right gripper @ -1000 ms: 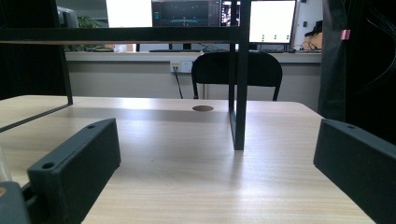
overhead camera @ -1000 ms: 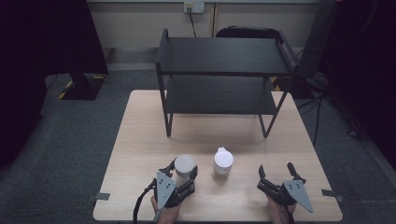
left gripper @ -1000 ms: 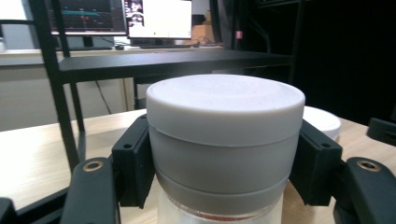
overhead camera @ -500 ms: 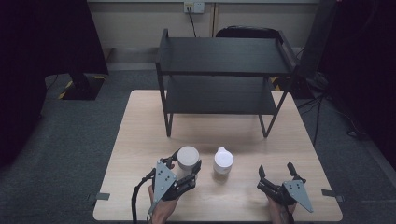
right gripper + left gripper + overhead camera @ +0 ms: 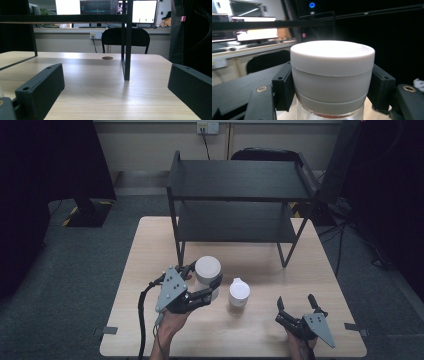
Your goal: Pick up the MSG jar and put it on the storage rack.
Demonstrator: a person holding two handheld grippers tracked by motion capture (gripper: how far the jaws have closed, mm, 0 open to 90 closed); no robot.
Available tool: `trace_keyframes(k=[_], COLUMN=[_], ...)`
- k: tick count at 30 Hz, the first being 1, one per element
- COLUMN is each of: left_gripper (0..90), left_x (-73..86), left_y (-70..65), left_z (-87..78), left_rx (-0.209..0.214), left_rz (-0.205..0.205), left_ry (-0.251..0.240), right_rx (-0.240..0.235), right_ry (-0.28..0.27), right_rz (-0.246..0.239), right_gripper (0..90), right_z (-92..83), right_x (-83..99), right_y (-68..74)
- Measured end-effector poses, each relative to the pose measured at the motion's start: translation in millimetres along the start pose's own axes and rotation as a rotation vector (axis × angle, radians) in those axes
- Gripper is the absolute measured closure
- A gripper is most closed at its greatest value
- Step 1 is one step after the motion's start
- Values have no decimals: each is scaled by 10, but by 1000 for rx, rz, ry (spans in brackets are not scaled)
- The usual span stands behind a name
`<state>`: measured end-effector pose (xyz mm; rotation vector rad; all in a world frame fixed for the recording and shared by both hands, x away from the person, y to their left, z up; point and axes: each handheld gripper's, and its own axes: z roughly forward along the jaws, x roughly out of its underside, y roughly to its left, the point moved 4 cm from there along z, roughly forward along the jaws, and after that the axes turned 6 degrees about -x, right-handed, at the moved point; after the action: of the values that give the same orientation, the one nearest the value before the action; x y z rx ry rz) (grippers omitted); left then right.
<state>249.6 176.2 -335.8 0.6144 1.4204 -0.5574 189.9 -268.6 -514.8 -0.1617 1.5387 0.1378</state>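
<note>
A clear jar with a broad white screw lid (image 5: 207, 268) is upright and raised off the light wooden table (image 5: 145, 270), its lid pressed on both sides by the jaws of the left gripper (image 5: 204, 279); a red band shows under the lid (image 5: 332, 72). A second jar, smaller-capped and white-topped (image 5: 239, 291), stands upright on the table just beside it, at mid-front

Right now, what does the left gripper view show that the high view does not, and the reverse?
Left gripper view: the grip up close, both pads pressed on the white lid, with clear glass below it, and lit monitors behind. High view: the second white-capped jar standing free on the table, and the right tool, open and empty. Both: the left tool shut on the jar, and the black shelf.
</note>
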Motion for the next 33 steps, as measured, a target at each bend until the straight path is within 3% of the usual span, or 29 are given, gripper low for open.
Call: trace_keyframes(k=[4, 7, 17, 22, 25, 28, 29, 33], left_gripper=[344, 344, 344, 344, 344, 344, 344, 344], left_x=[-200, -364, -777, -1075, -1214, -1312, -1386, -1485], left_y=[125, 193, 504, 602, 543, 521, 504, 497], left_z=[123, 235, 575, 780, 873, 958, 1047, 1255], left_rx=[45, 53, 76, 11, -69, -106, -140, -220], left_rz=[19, 37, -14, -29, -26, -23, -23, -53], left_ry=[4, 9, -5, -29, -46, -45, -53, -58], right_rx=[-1, -1, -1, -1, -1, -5, -6, -9], right_ry=[0, 0, 0, 0, 0, 1, 1, 1], right_rz=[0, 0, 0, 0, 0, 0, 0, 1], right_gripper=[0, 0, 0, 0, 0, 0, 0, 0], right_z=[0, 0, 0, 0, 0, 0, -1, -1], right_x=[0, 0, 0, -1, -1, -1, -1, -1], right_y=[-1, -1, -2, -2, -3, -8, -10, -14])
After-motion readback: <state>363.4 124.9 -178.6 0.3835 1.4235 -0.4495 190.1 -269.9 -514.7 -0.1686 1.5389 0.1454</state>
